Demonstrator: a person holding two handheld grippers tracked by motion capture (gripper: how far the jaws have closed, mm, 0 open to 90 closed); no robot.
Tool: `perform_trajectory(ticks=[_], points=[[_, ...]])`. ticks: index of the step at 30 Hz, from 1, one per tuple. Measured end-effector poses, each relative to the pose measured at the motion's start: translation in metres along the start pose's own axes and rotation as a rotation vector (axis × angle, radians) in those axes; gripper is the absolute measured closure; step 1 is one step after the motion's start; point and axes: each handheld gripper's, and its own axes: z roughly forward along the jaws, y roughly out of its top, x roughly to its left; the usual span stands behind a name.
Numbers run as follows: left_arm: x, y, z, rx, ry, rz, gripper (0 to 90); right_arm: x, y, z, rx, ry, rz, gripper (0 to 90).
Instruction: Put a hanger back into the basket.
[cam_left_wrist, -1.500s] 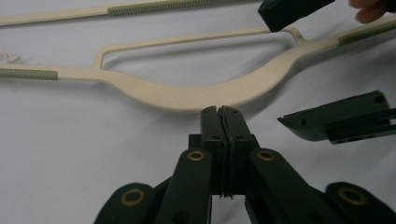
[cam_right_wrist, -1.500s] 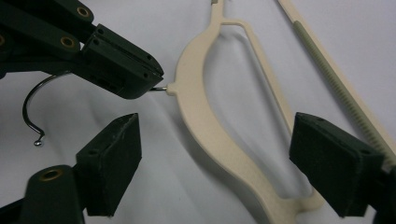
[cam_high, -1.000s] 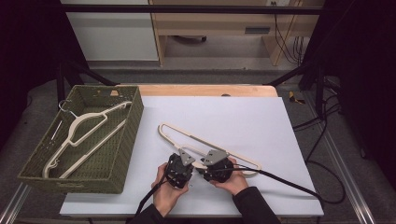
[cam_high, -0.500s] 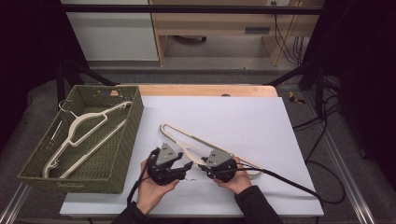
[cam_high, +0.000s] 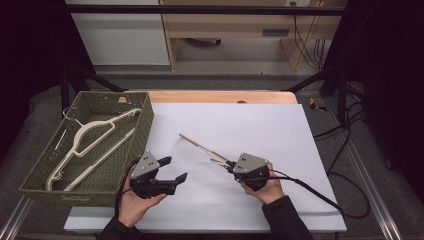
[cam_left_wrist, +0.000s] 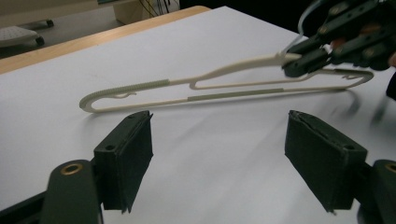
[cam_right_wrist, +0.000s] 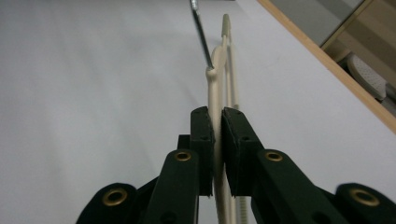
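A cream plastic hanger (cam_high: 205, 148) with a metal hook stands on edge over the white table top (cam_high: 260, 125), one end held up. My right gripper (cam_high: 227, 165) is shut on its near end. In the right gripper view the jaws pinch the cream bar (cam_right_wrist: 215, 84), and the metal hook (cam_right_wrist: 201, 28) points away. My left gripper (cam_high: 173, 169) is held open to the left of the hanger, apart from it. In the left gripper view the hanger (cam_left_wrist: 224, 84) stretches across beyond the wide-open pads (cam_left_wrist: 128, 158), with the right gripper (cam_left_wrist: 303, 60) clamped on it at the upper right.
A green woven basket (cam_high: 142, 125) stands at the table's left edge with another cream hanger (cam_high: 95, 132) in it. A wooden strip (cam_high: 220, 96) runs along the table's far edge. Black cables trail off to the right.
The hanger lay flat on the table; now the right gripper holds it turned up on edge. The left gripper has drawn away to the left and stands open.
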Motion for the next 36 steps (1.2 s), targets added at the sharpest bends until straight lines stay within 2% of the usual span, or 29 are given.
perform_trajectory(ticks=[3,6,11,14,20,23,28,30,36], points=[[0.000,0.001,0.000,0.004,-0.006,0.007,22.7,-0.004,0.000,-0.009,-0.015,-0.027,0.002,86.3],[0.000,0.002,-0.003,0.003,-0.013,0.012,21.8,-0.011,-0.001,-0.018,-0.032,-0.008,0.037,86.7],[-0.001,0.004,-0.004,0.014,-0.024,0.029,20.7,-0.014,0.001,-0.027,-0.064,0.069,0.092,86.7],[-0.002,0.006,-0.003,0.027,-0.030,0.049,20.9,-0.010,0.004,-0.028,-0.096,0.155,0.126,86.7],[-0.006,0.011,0.004,0.064,-0.048,0.084,24.5,0.002,0.013,-0.025,-0.119,0.249,0.112,86.7],[-0.010,0.013,0.009,0.086,-0.061,0.118,26.3,0.008,0.017,-0.022,-0.124,0.291,0.105,86.7],[-0.018,0.013,0.017,0.126,-0.108,0.165,32.8,0.019,0.023,-0.017,-0.122,0.343,0.084,86.7],[-0.021,0.012,0.019,0.141,-0.130,0.183,40.4,0.021,0.025,-0.016,-0.121,0.361,0.080,86.7],[-0.028,0.010,0.024,0.184,-0.140,0.235,57.8,0.026,0.027,-0.014,-0.110,0.384,0.067,86.7]])
